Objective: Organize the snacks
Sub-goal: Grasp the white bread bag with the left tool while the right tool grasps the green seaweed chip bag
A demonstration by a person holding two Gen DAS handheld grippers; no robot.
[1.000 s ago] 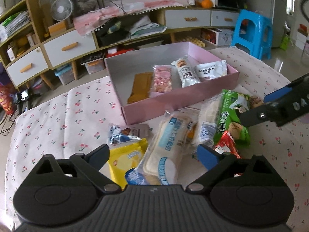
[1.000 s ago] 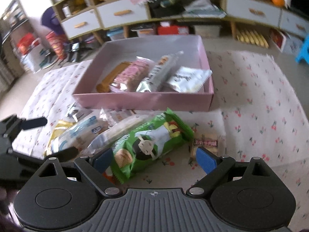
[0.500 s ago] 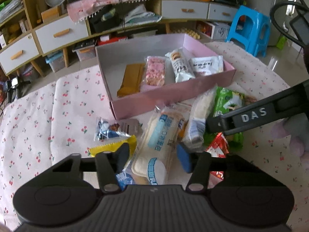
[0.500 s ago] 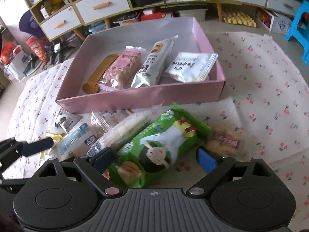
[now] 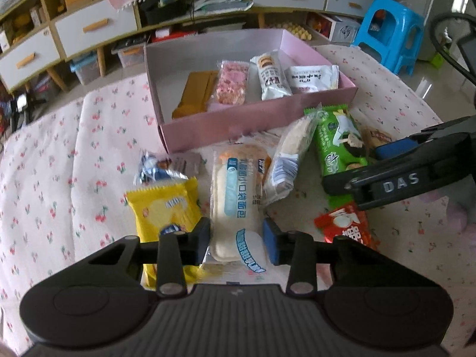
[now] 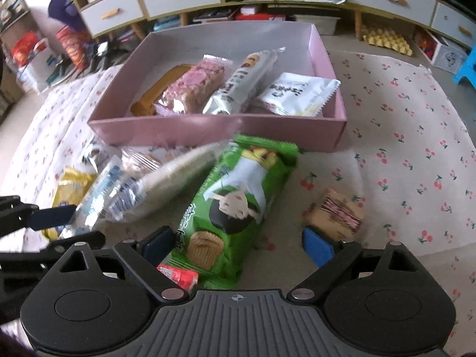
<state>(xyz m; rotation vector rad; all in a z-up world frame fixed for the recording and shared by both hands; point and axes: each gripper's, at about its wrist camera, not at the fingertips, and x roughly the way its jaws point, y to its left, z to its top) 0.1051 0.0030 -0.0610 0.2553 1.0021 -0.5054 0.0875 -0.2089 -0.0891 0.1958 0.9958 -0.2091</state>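
Note:
A white-and-blue bread packet (image 5: 235,190) lies on the cherry-print cloth, in front of the pink box (image 5: 258,122). My left gripper (image 5: 238,235) has its jaws closing on the packet's near end, and both pads touch its sides. A green biscuit pack (image 6: 238,190) lies between the wide-apart fingers of my right gripper (image 6: 238,244), which is open with its pads clear of the pack. The box (image 6: 208,131) holds several snacks in a row. Around the two packs lie a yellow packet (image 5: 166,205), a long clear cracker pack (image 5: 291,154) and a red packet (image 5: 345,226).
A small brown packet (image 6: 336,211) lies just past the right gripper's right finger. A blue-and-silver packet (image 5: 154,169) lies left of the box's near corner. Low shelves with drawers (image 5: 95,26) and a blue stool (image 5: 389,29) stand behind the table.
The left gripper's jaws have narrowed from wide apart to the sides of the bread packet, and it has tipped further down. The right gripper has drawn a little closer over the green pack.

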